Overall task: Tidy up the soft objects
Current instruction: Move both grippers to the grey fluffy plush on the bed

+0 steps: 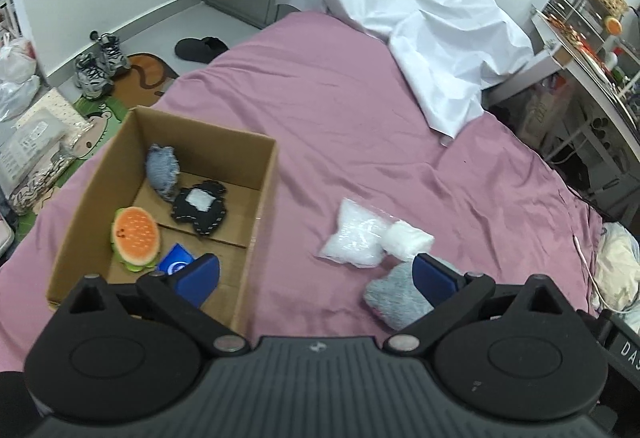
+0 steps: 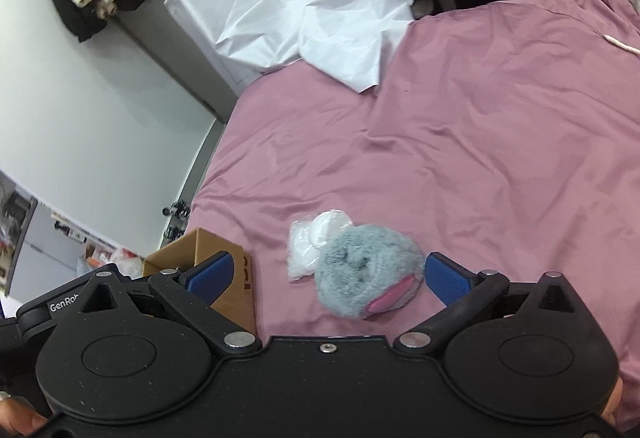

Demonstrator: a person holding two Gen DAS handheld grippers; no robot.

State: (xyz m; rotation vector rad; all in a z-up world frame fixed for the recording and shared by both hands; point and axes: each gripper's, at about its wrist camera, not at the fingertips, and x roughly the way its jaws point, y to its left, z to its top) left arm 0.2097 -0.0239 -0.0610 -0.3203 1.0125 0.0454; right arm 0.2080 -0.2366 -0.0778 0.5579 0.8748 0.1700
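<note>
**Box part-filled, three items left on the bed**

Cardboard box (image 1: 256,206) holds burger plush (image 1: 135,234), denim pouch (image 1: 162,174), black felt patch (image 1: 200,212), blue item (image 1: 176,263). Outside: fluffy grey plush (image 2: 366,284), plastic bag (image 1: 354,238), white roll (image 1: 407,240). Left gripper (image 1: 316,274) and right gripper (image 2: 326,278) both spread wide, empty.

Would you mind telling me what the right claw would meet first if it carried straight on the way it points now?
Most likely the fluffy grey plush on the pink bedsheet, which lies between the open right claw fingers, just ahead. Depth is hard to judge in this fisheye view.
</note>
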